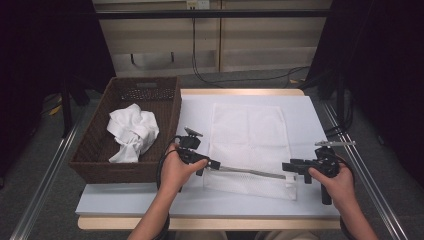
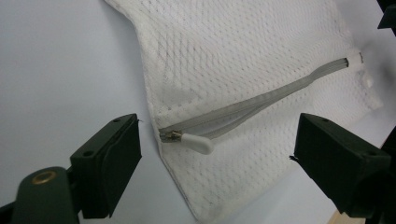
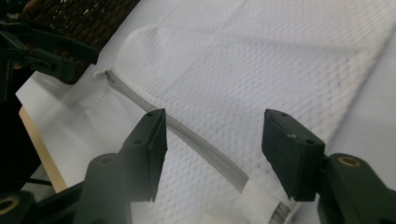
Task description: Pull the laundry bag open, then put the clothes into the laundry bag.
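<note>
A white mesh laundry bag point(image 1: 250, 135) lies flat on the white table top point(image 1: 150, 200). Its grey zipper point(image 1: 250, 172) runs along the near edge and looks shut. The white zipper pull point(image 2: 196, 143) sits at the bag's left end, between the wide-apart jaws of my left gripper point(image 2: 219, 144), which touch nothing. In the high view that left gripper point(image 1: 210, 166) is at the bag's near-left corner. My right gripper point(image 1: 292, 171) is at the near-right corner. It point(image 3: 217, 140) is open, straddling the zipper point(image 3: 196, 137) near its white end tab point(image 3: 261, 198).
A dark wicker basket point(image 1: 100, 167) stands at the table's left side with a crumpled white cloth point(image 1: 132, 132) inside. Beyond the bag's far edge is bare table. The wooden table edge point(image 3: 42, 149) runs just in front of the grippers.
</note>
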### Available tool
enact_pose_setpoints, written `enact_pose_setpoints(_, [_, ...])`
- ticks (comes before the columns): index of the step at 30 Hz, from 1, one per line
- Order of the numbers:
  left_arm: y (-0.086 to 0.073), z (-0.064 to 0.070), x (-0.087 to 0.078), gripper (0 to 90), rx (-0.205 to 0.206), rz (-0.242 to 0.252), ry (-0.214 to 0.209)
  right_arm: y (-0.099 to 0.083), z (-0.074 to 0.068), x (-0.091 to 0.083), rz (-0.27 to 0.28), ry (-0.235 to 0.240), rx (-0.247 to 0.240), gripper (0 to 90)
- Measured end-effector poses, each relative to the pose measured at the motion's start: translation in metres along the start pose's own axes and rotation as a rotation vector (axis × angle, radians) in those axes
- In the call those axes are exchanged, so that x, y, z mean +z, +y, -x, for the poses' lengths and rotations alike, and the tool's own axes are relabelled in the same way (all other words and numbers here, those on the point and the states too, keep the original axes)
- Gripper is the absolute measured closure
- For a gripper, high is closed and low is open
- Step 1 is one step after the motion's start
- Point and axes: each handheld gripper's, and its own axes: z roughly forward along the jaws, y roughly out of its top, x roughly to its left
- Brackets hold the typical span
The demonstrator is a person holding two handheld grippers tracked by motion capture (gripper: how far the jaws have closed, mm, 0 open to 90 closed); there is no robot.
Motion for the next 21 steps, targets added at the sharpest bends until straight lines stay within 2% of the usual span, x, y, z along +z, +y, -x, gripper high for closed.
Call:
enact_pose_setpoints(2, [-0.002, 0.001, 0.001, 12.5, 0.002, 0.019, 0.014, 0.0, -0.003, 0.003, -0.015, 0.001, -0.015, 41.5])
enact_pose_setpoints(5, [-0.005, 0.001, 0.004, 10.5, 0.012, 0.031, 0.004, 0.0, -0.008, 0.008, -0.033, 0.004, -0.036, 42.0])
enact_pose_setpoints(7, [-0.005, 0.002, 0.004, 10.3, 0.03, 0.023, 0.028, 0.0, -0.011, 0.012, -0.034, 0.004, -0.068, 39.2])
enact_pose_setpoints(11, [-0.003, 0.006, 0.003, 10.1, 0.025, 0.046, -0.006, 0.001, -0.016, 0.017, -0.034, -0.006, -0.105, 38.8])
enact_pose_setpoints(12, [-0.003, 0.005, 0.002, 10.0, 0.049, 0.034, -0.004, 0.002, -0.018, 0.018, -0.035, -0.007, -0.111, 38.7])
enact_pose_setpoints(14, [-0.003, 0.005, 0.002, 9.8, 0.046, 0.038, -0.007, 0.003, -0.02, 0.022, -0.038, -0.003, -0.137, 38.7])
enact_pose_setpoints(16, [-0.004, 0.008, 0.004, 9.8, 0.025, 0.059, -0.005, 0.004, -0.023, 0.026, -0.055, -0.011, -0.159, 43.0])
enact_pose_setpoints(17, [-0.003, 0.006, 0.002, 9.8, 0.055, 0.038, -0.01, 0.005, -0.025, 0.029, -0.055, -0.006, -0.165, 43.0])
enact_pose_setpoints(19, [-0.004, 0.007, 0.003, 9.7, 0.051, 0.042, -0.012, 0.006, -0.029, 0.033, -0.064, -0.003, -0.199, 47.5])
enact_pose_setpoints(21, [-0.004, 0.008, 0.006, 9.4, 0.053, 0.034, -0.02, 0.008, -0.033, 0.037, -0.079, 0.003, -0.222, 47.2])
